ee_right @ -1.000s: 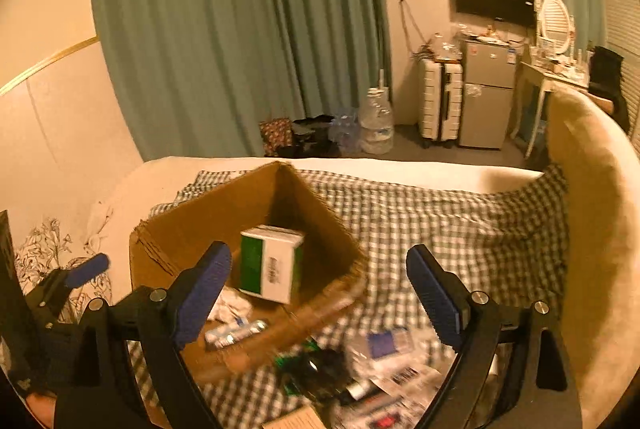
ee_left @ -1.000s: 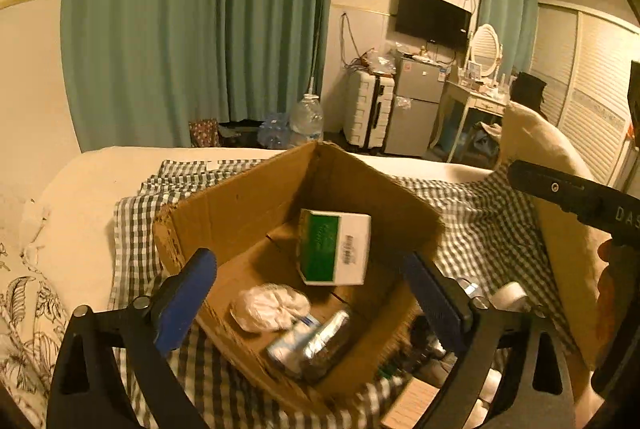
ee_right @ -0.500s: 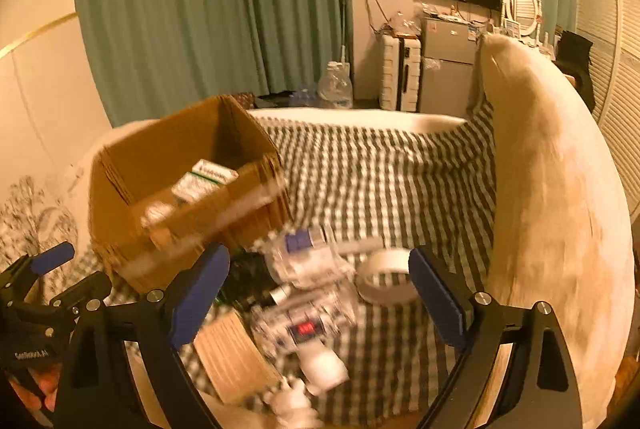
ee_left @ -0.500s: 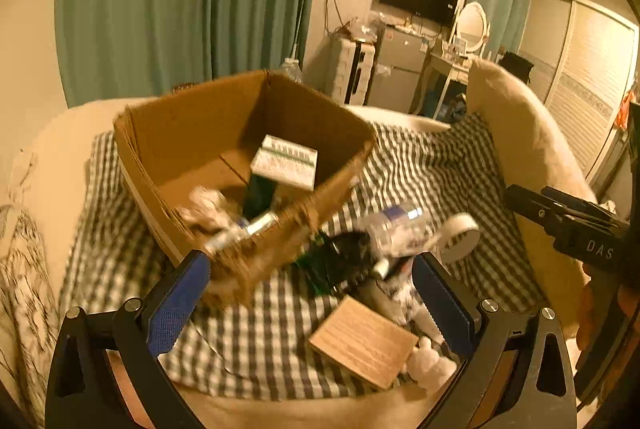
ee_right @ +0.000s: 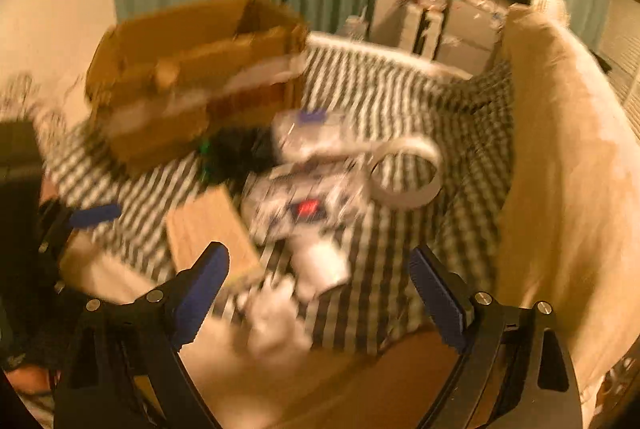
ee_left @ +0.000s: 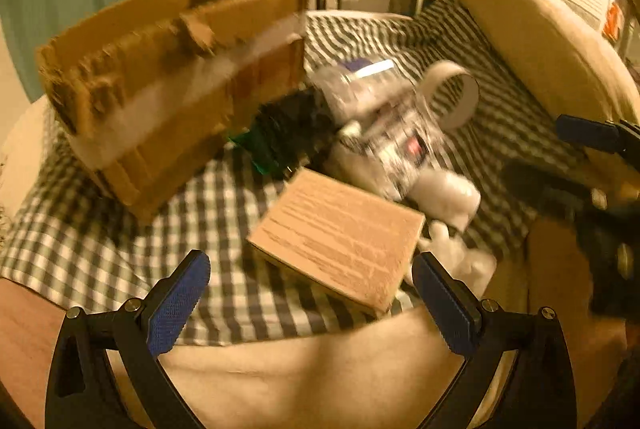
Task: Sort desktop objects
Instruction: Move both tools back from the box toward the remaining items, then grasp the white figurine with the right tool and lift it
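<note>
My left tool (ee_left: 310, 303) points steeply down with its blue pads spread wide and nothing between them, hovering just above a flat tan cardboard packet (ee_left: 338, 235) with faint printed lines too blurred to read. My right tool (ee_right: 320, 293) is tilted down the same way, equally wide and empty, over a white crumpled wad (ee_right: 276, 313) and a white cylindrical bottle (ee_right: 320, 265). Beyond lie a blurred clear packet with a red label (ee_right: 304, 209) whose writing I cannot read, a white tape roll (ee_right: 406, 169), a dark green bundle (ee_left: 284, 141), and the open brown cardboard box (ee_left: 172, 77), all on the green checked cloth (ee_left: 100, 245) over the bed. Only the right view shows the box's open top; its contents are hidden in both.
</note>
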